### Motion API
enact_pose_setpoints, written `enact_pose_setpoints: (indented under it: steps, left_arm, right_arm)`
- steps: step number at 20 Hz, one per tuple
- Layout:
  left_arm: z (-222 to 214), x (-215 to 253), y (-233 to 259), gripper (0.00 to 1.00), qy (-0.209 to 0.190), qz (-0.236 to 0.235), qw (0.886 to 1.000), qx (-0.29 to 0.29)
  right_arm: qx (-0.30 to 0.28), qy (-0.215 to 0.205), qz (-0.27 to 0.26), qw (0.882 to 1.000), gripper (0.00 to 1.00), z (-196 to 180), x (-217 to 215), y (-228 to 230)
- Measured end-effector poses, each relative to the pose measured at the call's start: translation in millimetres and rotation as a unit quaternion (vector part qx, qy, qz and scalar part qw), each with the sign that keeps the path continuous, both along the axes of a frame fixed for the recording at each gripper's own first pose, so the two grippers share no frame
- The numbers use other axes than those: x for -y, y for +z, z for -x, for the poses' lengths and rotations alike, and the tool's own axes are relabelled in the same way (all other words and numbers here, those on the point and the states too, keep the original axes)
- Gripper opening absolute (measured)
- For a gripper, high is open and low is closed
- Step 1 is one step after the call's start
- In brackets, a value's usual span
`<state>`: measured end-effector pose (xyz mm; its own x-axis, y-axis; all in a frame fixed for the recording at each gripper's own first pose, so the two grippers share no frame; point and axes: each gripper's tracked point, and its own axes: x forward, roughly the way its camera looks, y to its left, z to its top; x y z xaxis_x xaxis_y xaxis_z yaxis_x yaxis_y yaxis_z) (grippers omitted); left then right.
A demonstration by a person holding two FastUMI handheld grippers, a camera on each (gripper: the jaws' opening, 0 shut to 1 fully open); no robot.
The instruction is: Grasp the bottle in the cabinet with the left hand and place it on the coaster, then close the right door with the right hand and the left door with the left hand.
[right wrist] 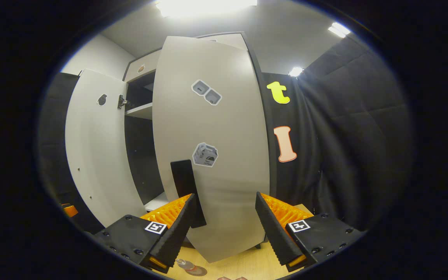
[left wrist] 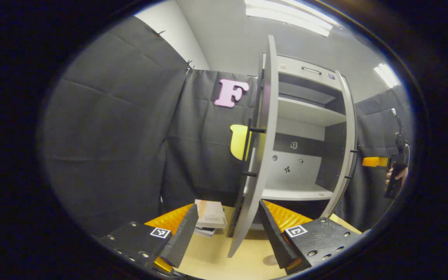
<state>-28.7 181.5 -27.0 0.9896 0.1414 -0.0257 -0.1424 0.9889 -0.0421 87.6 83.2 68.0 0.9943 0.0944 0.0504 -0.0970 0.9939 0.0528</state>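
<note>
In the left gripper view my left gripper [left wrist: 228, 233] is open, and the lower edge of the cabinet's left door [left wrist: 261, 155] stands edge-on between its fingers. The shelves [left wrist: 298, 190] behind it look bare. A small round coaster [left wrist: 269, 259] lies on the table by the right finger. Farther right, a hand holds the right gripper [left wrist: 379, 161] against the right door [left wrist: 348, 147]. In the right gripper view my right gripper [right wrist: 224, 229] is open in front of the right door [right wrist: 212, 147], its left finger by the black handle [right wrist: 187, 190]. A clear object [right wrist: 185, 263], perhaps the bottle, sits by the coaster [right wrist: 198, 270].
A stack of flat boxes or books [left wrist: 210, 216] lies on the wooden table [left wrist: 216, 256] left of the cabinet. The left door [right wrist: 95, 155] swings wide open. Black cloth walls close in on both sides.
</note>
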Motion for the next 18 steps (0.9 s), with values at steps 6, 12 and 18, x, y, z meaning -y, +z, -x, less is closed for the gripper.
enact_pose_setpoints:
  steps: [6, 12, 18]
  left_arm:
    - [-40.2, -49.2, 35.1, 0.9, -0.022, 0.012, 0.999, 0.028]
    - [-96.5, -61.4, 63.9, 0.9, -0.066, -0.035, 0.997, 0.025]
    - [-144.3, -30.2, 91.8, 0.9, -0.135, -0.024, 0.99, 0.041]
  right_arm:
    - [-0.03, -0.001, -0.004, 1.0, 0.97, 14.1, 3.6, -45.3]
    - [-0.073, -0.038, -0.028, 0.996, 0.98, 31.9, 19.0, -92.9]
    - [-0.096, -0.077, -0.043, 0.992, 0.98, 46.0, 36.3, -122.8]
